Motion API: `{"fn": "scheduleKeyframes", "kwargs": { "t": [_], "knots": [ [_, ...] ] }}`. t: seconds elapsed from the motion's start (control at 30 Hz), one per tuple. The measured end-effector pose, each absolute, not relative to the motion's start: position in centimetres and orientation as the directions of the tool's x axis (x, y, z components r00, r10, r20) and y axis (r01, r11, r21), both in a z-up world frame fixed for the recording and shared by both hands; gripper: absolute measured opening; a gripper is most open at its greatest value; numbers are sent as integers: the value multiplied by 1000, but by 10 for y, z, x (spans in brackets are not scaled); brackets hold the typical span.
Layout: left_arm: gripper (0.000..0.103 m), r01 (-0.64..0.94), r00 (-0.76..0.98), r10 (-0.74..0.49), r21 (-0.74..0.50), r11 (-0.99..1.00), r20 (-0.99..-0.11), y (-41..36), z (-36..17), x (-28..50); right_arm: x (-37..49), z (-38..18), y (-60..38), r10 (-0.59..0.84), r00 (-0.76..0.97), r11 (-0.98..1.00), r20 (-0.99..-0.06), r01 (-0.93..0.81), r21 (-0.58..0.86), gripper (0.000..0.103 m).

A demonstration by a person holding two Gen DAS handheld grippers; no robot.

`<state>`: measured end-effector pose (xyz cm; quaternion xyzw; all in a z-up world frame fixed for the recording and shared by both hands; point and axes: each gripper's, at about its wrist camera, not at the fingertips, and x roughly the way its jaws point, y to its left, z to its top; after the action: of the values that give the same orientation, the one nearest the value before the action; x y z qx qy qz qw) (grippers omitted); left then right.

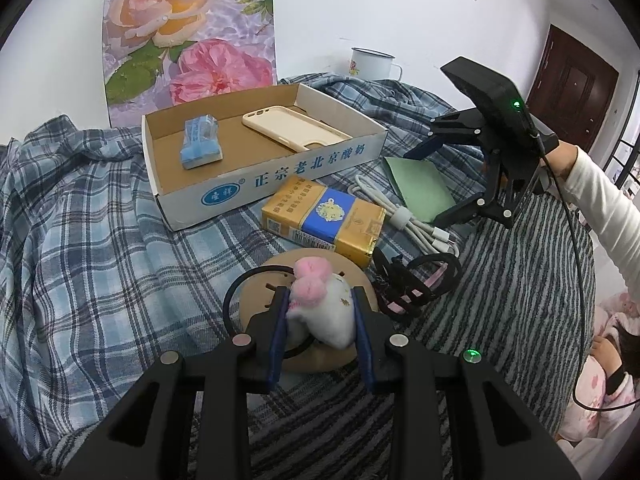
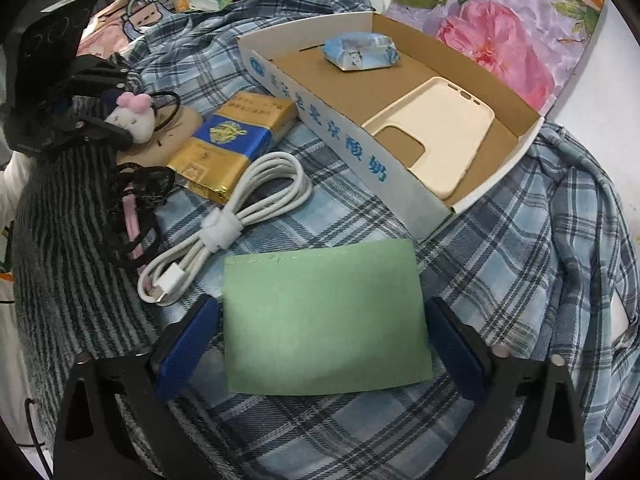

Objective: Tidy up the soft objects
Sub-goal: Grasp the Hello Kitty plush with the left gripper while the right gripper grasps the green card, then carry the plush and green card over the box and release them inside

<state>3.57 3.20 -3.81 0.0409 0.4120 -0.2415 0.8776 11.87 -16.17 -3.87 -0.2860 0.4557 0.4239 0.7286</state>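
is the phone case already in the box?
Yes. In the right wrist view the cream phone case lies flat on the floor of the cardboard box, next to the blue tissue pack.

Plaid cloth (image 2: 500,264) woven cotton look, matt, creased; striped knit fabric (image 1: 520,280) coarse, ribbed. Cardboard box (image 1: 280,178): printed white outside, raw brown inside. Phone case (image 2: 448,136) cream, smooth, soft sheen. Tissue pack (image 1: 200,142) glossy crinkled plastic film. Cigarette carton (image 1: 324,216) glossy wrap, gold foil ends. Cable (image 2: 256,188) smooth white plastic, fuzzy strap. Green pouch (image 2: 324,316) matt, fine grain, stitched edge. Plush toy (image 1: 320,304) fluffy white, pink pile. Enamel mug (image 1: 370,62) glossy
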Motion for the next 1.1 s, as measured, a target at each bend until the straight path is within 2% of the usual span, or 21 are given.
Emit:
{"fn": "scheduleKeyframes", "kwargs": {
  "t": [0.3,0.67,0.87,1.1],
  "knots": [
    [32,452,567,-387,-119,884,-727,37,-34,34,102,-19,-170,384,326,486,-864,-867,-111,97],
    [32,446,640,-351,-42,894,-683,34,-16,23,83,28,-185,454,546,614,-704,-765,-197,97],
    [32,446,683,-342,-2,895,-645,30,8,17,74,60,-185,484,658,687,-577,-694,-214,97],
    [32,418,768,-346,11,909,-538,32,56,18,63,107,-180,499,769,770,-399,-605,-204,97]
  ]
}}
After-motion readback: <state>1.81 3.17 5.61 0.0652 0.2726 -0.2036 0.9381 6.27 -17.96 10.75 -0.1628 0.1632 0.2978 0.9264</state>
